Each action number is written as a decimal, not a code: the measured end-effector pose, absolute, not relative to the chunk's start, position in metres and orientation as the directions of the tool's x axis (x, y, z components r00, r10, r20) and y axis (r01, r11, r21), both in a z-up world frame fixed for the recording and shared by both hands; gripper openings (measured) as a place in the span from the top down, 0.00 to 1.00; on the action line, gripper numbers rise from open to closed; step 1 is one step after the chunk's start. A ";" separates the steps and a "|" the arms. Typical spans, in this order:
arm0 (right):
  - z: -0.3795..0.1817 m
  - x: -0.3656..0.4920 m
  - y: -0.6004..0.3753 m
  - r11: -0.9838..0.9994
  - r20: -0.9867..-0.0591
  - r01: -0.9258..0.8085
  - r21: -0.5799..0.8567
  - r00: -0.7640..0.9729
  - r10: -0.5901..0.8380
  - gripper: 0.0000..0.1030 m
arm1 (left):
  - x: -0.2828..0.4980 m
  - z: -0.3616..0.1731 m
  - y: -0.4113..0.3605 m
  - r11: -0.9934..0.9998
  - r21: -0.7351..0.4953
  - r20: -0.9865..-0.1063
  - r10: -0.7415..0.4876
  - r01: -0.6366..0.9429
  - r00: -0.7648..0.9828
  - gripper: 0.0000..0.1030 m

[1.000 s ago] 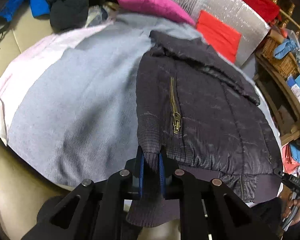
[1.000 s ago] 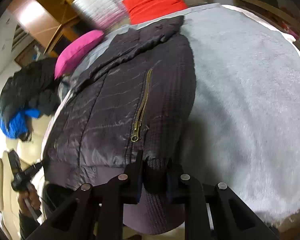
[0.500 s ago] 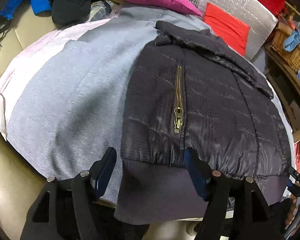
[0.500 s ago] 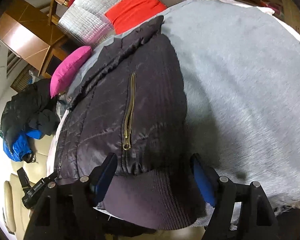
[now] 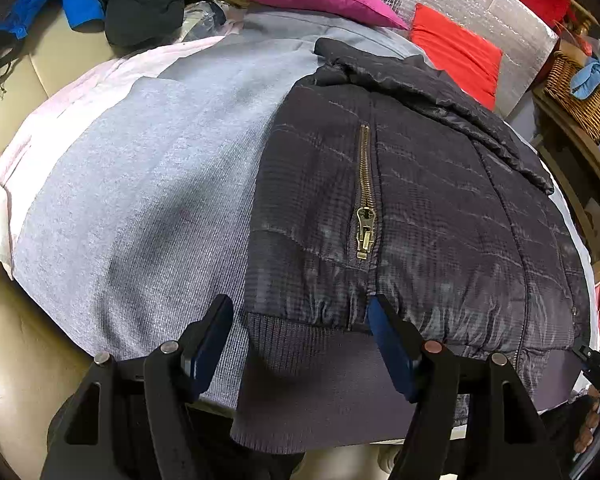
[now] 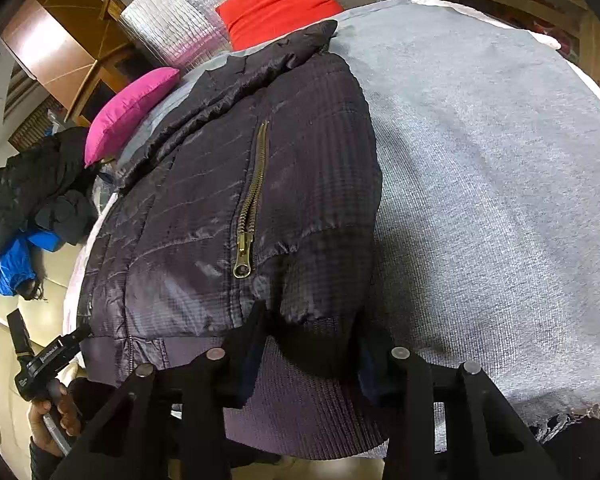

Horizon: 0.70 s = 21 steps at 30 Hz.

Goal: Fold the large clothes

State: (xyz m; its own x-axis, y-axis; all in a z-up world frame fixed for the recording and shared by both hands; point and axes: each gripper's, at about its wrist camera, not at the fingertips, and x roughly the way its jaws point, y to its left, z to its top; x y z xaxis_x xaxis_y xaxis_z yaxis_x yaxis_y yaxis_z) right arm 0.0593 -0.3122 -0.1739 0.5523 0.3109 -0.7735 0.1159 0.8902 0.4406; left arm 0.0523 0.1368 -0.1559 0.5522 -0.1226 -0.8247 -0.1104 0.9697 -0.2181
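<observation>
So the dark quilted puffer jacket with a brass zipper [image 5: 400, 184] is lying flat on the grey knit blanket [image 5: 140, 200], filling the frame's middle. It's looking light, slippery and squashy; the ribbed hem [image 6: 300, 400] is probably giving the best hold. The left gripper [image 5: 300, 344] is gaping wide, holding nothing; the right gripper [image 6: 308, 364] has just been closing around the hem, though I can't tell if it's pinching.

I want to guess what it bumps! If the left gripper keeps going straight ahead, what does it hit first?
Probably the dark jacket: its ribbed hem sits right between the left gripper's open jaws.
</observation>
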 end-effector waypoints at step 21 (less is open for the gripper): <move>-0.169 0.061 -0.312 0.882 -0.771 0.120 0.456 0.549 0.324 0.61 | 0.055 -0.157 0.135 0.974 -0.195 -0.841 -0.103 -0.119 0.531 0.56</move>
State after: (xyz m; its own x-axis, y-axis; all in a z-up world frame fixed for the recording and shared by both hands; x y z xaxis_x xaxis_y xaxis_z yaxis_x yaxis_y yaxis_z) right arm 0.0613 -0.3118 -0.1686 0.5486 0.3242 -0.7707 0.1201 0.8816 0.4564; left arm 0.0547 0.1351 -0.1565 0.5313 -0.1032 -0.8408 -0.1189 0.9736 -0.1947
